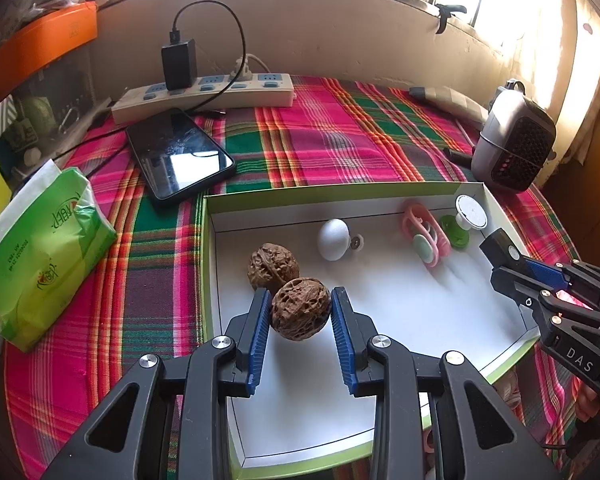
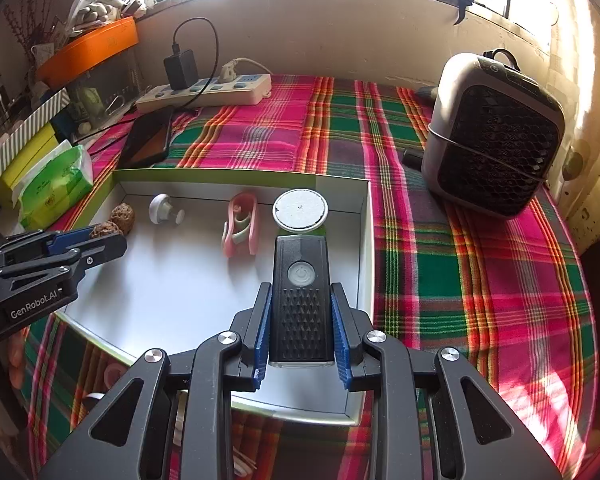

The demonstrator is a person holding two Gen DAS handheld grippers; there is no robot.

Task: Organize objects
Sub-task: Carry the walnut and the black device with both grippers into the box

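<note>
Phone (image 1: 180, 154), fan (image 2: 496, 136) flank box (image 1: 340, 190).

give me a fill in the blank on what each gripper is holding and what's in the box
1. The left gripper is shut on a ____.
2. The right gripper holds a black device with a round ____ button on top.
3. A second walnut lies inside the white ____, next to the white knob.
4. The phone lies on the plaid ____, outside the tray.

Missing words: walnut; power; box; tablecloth
</note>
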